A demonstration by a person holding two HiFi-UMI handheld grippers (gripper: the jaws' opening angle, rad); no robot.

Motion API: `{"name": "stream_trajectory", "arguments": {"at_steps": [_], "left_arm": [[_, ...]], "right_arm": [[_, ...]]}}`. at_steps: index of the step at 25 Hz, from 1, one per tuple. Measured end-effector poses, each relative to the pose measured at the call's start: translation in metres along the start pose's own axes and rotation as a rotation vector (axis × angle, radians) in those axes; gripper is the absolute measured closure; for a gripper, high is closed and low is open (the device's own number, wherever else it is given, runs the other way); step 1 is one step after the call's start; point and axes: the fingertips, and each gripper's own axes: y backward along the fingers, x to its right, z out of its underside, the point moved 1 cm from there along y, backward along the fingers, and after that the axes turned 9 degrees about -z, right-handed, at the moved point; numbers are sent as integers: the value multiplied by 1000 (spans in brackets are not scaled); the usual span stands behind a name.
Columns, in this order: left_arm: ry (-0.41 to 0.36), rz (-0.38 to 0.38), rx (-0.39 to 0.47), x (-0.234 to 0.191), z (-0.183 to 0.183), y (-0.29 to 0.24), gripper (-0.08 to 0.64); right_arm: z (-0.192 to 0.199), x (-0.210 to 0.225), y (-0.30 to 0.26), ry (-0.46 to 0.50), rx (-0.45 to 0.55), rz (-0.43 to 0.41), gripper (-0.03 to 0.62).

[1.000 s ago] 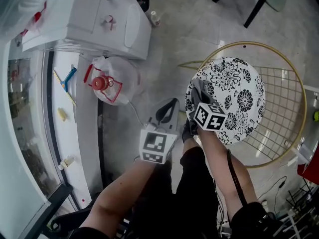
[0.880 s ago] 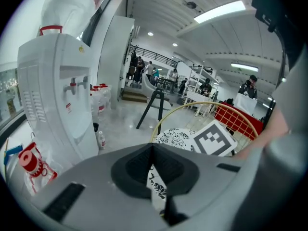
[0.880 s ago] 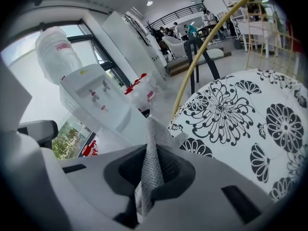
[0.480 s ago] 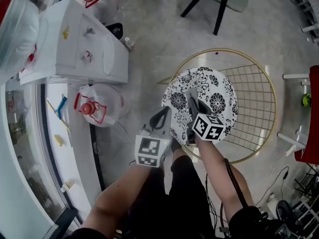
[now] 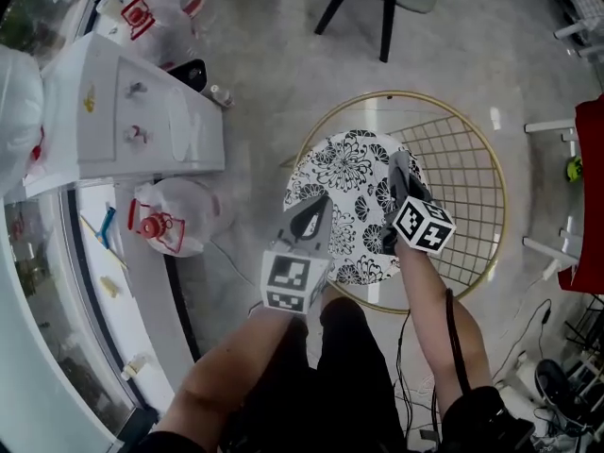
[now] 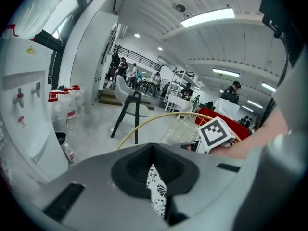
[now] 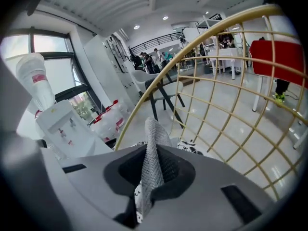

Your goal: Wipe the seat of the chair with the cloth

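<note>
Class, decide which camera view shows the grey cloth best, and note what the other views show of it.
The right gripper view: the cloth stands pinched between the right gripper's jaws, weave clear. The head view shows only a small grey fold over the seat. The left gripper view shows none.

Two grippers are counted: the left gripper [image 5: 319, 206] and the right gripper [image 5: 403, 168]. One grey cloth [image 7: 153, 148] is seen. One gold wire chair [image 5: 396, 92] is counted, with one patterned seat [image 5: 344, 173], and one black-legged chair [image 5: 387, 17] beyond it. One white water dispenser [image 5: 123, 111], one small bottle [image 5: 219, 94] and at least three water jugs [image 5: 165, 217] are counted on the floor.
</note>
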Motion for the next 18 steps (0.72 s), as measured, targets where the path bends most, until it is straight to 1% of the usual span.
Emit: {"name": "stream_trajectory", "arguments": {"at_steps": [5,9,13,18], "left_arm": [[-19,22,-8,7,4,-21,554],[-17,18,-13,2,12,-30,554],[-6,0,-26,-7,22,-35,554],[24,-17,-45,-21,38,-37,554]], "right_arm": [[-8,33,-7,31,-3,52,568],[0,48,-18,43,-19,76,569],[14,52,-31,45,-47,71,568],[31,41,-47,33,-65,35,568]]}}
